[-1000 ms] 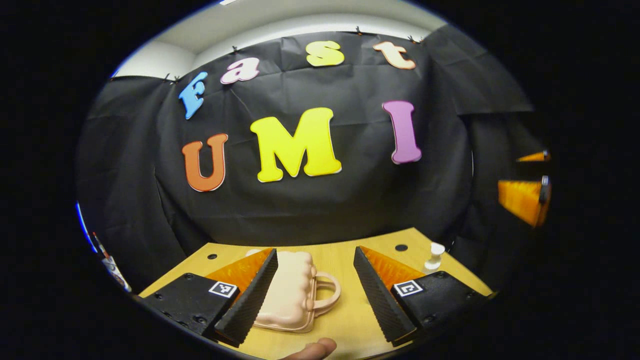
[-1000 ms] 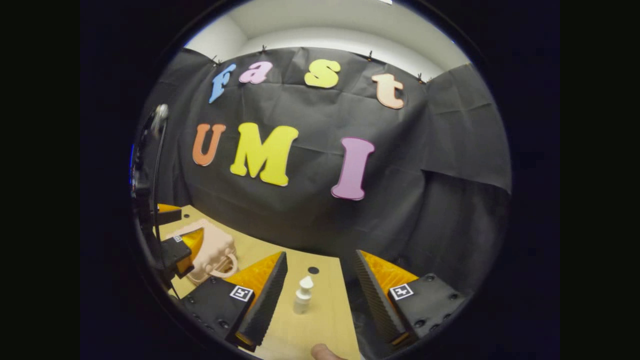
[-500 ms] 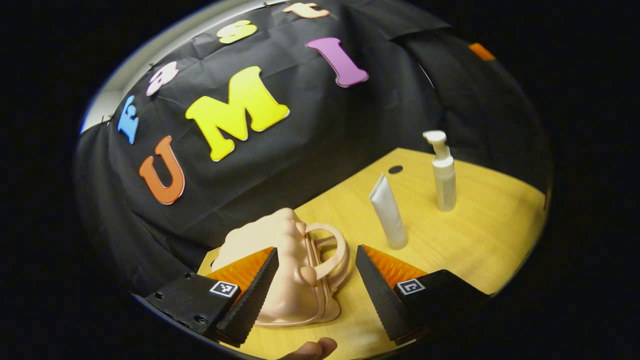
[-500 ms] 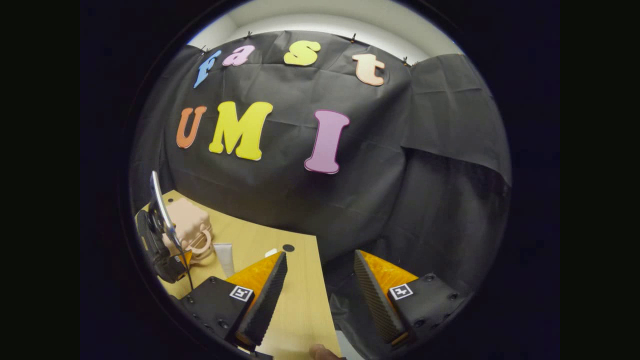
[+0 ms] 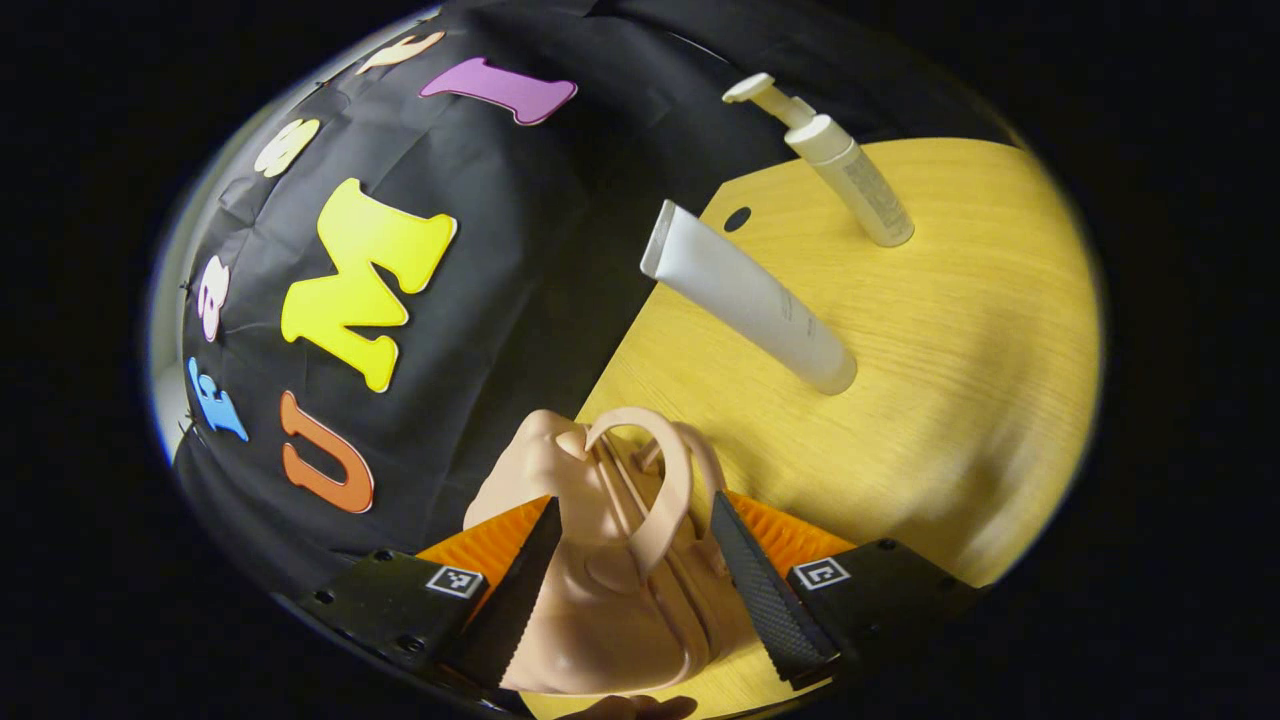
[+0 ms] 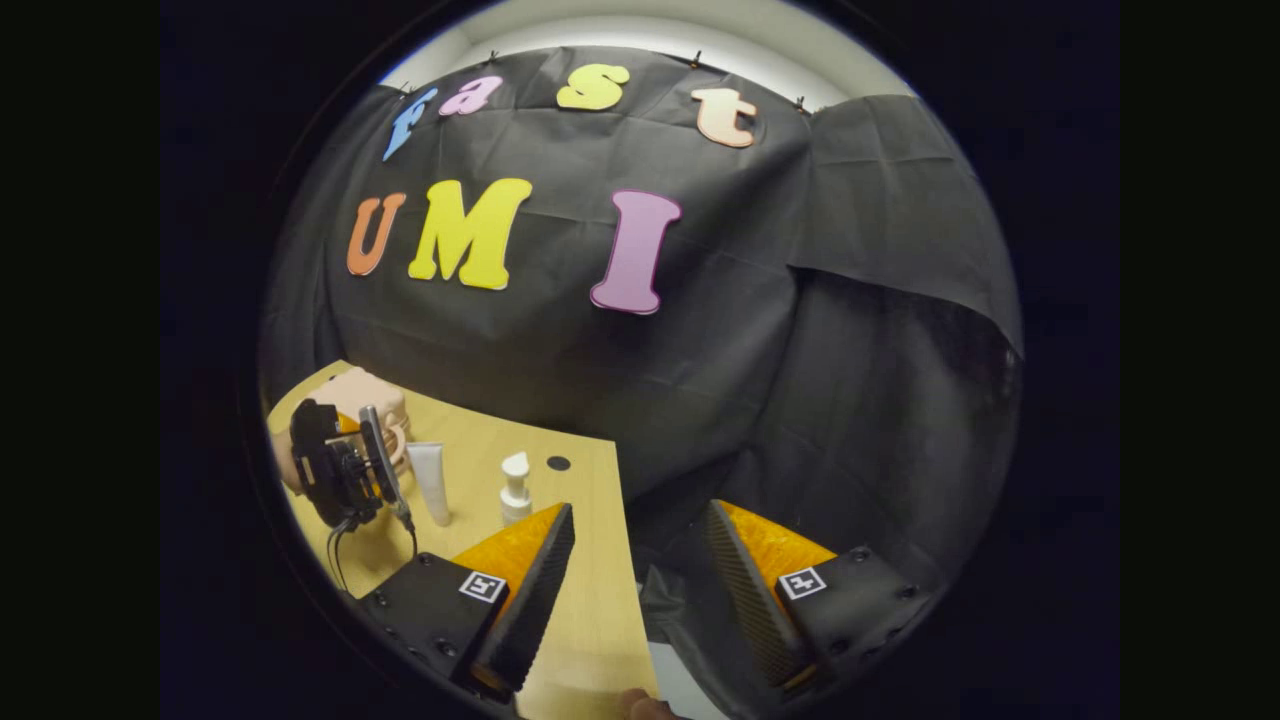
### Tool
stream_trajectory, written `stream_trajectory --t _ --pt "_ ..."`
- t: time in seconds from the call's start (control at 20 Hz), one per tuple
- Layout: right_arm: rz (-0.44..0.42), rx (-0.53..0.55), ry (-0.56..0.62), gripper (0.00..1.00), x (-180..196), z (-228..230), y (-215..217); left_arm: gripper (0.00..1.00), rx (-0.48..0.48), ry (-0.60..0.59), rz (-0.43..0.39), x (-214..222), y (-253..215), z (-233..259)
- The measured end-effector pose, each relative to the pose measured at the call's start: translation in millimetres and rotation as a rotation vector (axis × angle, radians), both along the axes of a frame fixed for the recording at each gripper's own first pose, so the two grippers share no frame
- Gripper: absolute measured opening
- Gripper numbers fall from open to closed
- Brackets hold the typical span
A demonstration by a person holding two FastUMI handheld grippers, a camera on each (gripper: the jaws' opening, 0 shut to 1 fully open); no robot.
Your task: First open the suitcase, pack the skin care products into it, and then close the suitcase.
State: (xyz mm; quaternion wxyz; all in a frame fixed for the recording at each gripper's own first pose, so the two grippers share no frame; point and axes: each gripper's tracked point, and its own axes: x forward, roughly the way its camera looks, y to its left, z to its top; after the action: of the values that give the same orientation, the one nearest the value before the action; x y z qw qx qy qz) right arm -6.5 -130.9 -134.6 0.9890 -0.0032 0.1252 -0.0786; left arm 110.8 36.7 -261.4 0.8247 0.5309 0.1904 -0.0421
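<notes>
A small pink suitcase (image 5: 590, 590) lies shut on the wooden table (image 5: 960, 330), its handle (image 5: 665, 480) pointing toward me. My left gripper (image 5: 630, 610) is open and rolled sideways, with one finger on each side of the suitcase's handle end. A white tube (image 5: 750, 300) and a white pump bottle (image 5: 845, 170) stand beyond it. In the right gripper view, my right gripper (image 6: 632, 590) is open and holds nothing above the table's right edge. Far left in that view are the suitcase (image 6: 365, 395), the tube (image 6: 430, 482), the pump bottle (image 6: 515, 490) and the left gripper (image 6: 345, 468).
A small dark hole (image 6: 558, 463) marks the table's far right corner. Black cloth hangs close behind the table and drops past its right edge (image 6: 625, 560). A fingertip (image 6: 640, 708) of the holding hand shows at the bottom of the right gripper view.
My left gripper rolled sideways and closed in on the suitcase, so its fingers now straddle the handle end. My right gripper drew back, bringing the pump bottle back into its view.
</notes>
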Motion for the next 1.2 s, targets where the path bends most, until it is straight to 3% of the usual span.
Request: stream_trajectory --t 0.1,0.2,0.4,0.5,0.55,0.65,0.85,1.2 --pt "-0.011 0.014 0.011 0.80 -4.3 -6.0 -7.2 0.95 0.078 0.011 -0.013 9.1 1.9 -1.6" --pt "-0.016 0.022 0.023 0.80 -7.5 -13.3 -11.8 0.83 0.132 0.047 -0.014 17.9 6.1 -6.8" --pt "-0.015 0.046 0.029 0.79 -11.1 -19.1 -15.1 0.45 0.262 0.151 -0.011 20.7 10.8 -18.4" --pt "-0.002 0.050 0.024 0.80 -12.9 -20.1 -13.1 0.40 0.288 0.183 -0.009 20.0 9.3 -21.1" --pt "0.007 0.050 0.021 0.80 -13.8 -20.0 -10.8 0.29 0.286 0.206 -0.009 20.1 8.4 -25.5" --pt "0.020 0.045 0.020 0.80 -16.0 -19.2 -7.7 0.19 0.300 0.211 -0.005 20.5 8.6 -24.3" --pt "0.003 0.024 0.020 0.80 -20.2 -14.9 3.8 0.13 0.274 0.204 -0.010 18.8 12.3 -11.5" --pt "-0.037 -0.029 0.041 0.82 -16.0 -12.0 35.0 0.04 0.022 0.167 -0.007 15.9 24.9 48.3"
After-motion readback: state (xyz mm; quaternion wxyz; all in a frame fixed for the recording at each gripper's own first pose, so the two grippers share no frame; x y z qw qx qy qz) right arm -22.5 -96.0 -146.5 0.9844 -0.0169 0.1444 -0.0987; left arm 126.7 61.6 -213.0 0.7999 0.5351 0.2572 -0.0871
